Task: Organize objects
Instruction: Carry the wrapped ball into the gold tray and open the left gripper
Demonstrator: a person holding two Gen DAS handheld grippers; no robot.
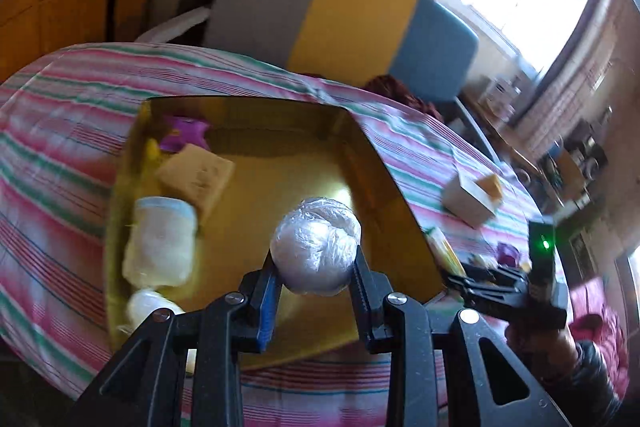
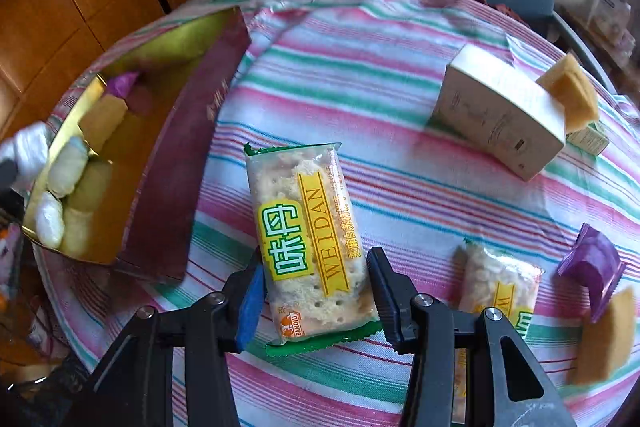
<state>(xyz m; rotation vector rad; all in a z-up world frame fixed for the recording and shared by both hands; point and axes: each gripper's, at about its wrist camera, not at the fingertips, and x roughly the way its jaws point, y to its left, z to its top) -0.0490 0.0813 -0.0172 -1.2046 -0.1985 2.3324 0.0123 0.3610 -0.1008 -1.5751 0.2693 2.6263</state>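
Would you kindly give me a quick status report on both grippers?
Left gripper shut on plastic-wrapped ball, over gold box. Right gripper clamps cracker packet above striped cloth. Nothing in the way.

left wrist: close, steeply down into gold tray (image 1: 376,163) | right wrist: shares tray (image 2: 168,39)

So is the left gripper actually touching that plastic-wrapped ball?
Touching. In the left wrist view the left gripper has both fingers pressed against the sides of the wrapped ball, held above the gold box.
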